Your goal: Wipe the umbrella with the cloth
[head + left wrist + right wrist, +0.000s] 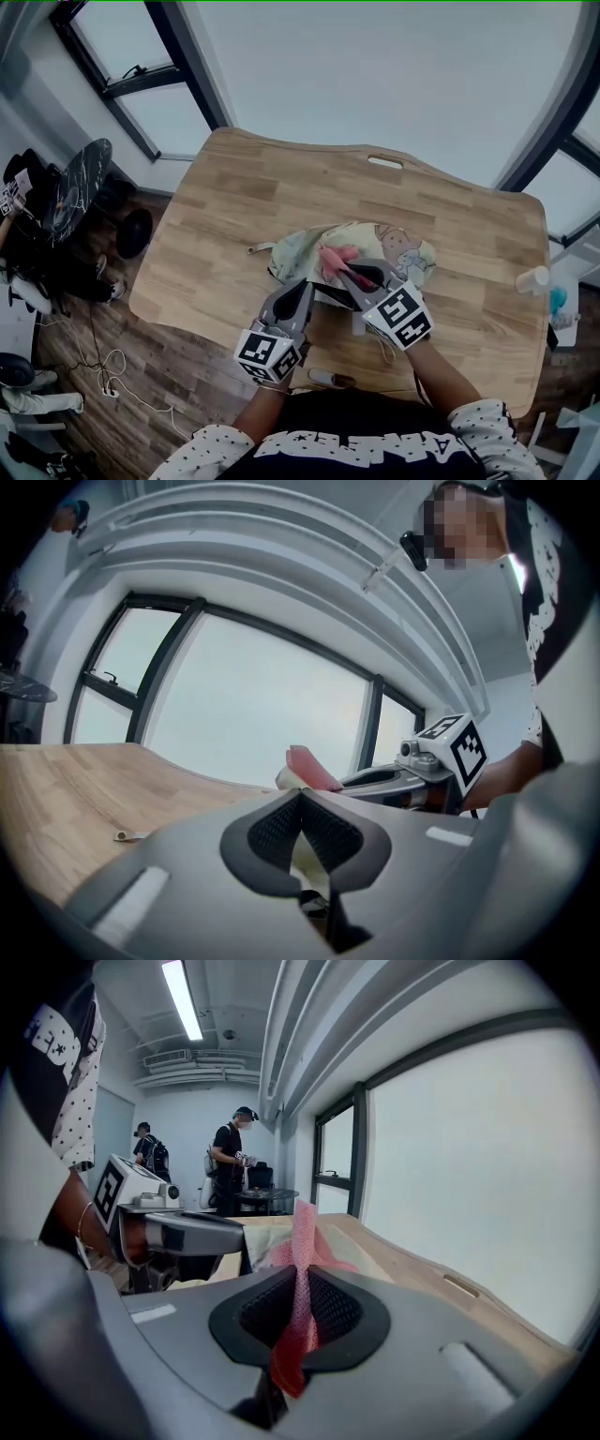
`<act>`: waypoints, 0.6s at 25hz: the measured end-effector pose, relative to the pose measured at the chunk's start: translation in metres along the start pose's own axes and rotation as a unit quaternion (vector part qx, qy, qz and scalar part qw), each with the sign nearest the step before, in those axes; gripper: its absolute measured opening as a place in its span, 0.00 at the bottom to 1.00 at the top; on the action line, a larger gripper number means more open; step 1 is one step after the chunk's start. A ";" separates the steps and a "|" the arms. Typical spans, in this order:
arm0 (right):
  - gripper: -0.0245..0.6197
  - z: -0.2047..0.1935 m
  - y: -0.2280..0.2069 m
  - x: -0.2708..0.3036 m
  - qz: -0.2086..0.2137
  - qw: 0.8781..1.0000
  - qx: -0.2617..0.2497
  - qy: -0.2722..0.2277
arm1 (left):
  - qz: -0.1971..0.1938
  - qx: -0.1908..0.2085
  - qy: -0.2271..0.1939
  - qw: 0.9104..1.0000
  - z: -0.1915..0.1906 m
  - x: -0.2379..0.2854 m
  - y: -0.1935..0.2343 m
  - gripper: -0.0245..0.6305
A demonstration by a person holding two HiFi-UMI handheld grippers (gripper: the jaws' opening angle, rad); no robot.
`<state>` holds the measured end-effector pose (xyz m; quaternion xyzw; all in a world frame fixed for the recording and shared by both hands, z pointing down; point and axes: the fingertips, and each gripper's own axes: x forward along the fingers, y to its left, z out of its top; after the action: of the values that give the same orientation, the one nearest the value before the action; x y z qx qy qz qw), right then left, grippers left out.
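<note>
Lying on the near half of the wooden table (272, 187), about midway between its left and right edges, the umbrella (405, 251) shows as a slack heap of pale, patterned fabric; the pink cloth (337, 255) rests on top of it, toward its left part; the left gripper (302, 286) stands at the umbrella's near left edge, and its own view shows its jaws clenched with a fold of the pale fabric pinched between the pads; the right gripper (349, 272) sits just to the right of the left one, tilted down onto the fabric; its jaws are clamped on the pink cloth (302, 1241), which stands up as a netted strip between the pads and hangs out below them; the two grippers are close together but apart; a small white bottle (532, 278) stands at the table's right edge, well apart from the umbrella.
</note>
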<state>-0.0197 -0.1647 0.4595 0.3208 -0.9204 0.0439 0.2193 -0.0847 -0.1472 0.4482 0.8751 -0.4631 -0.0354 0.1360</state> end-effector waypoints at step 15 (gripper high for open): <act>0.10 -0.008 0.060 -0.002 0.074 0.997 -0.004 0.000 | 0.007 0.012 -0.001 1.000 0.005 -0.005 -0.001 0.04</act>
<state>-0.0522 -0.1145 0.4691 0.2509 -0.9418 0.0560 0.2167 -0.0876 -0.1437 0.4429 0.8734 -0.4697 -0.0296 0.1255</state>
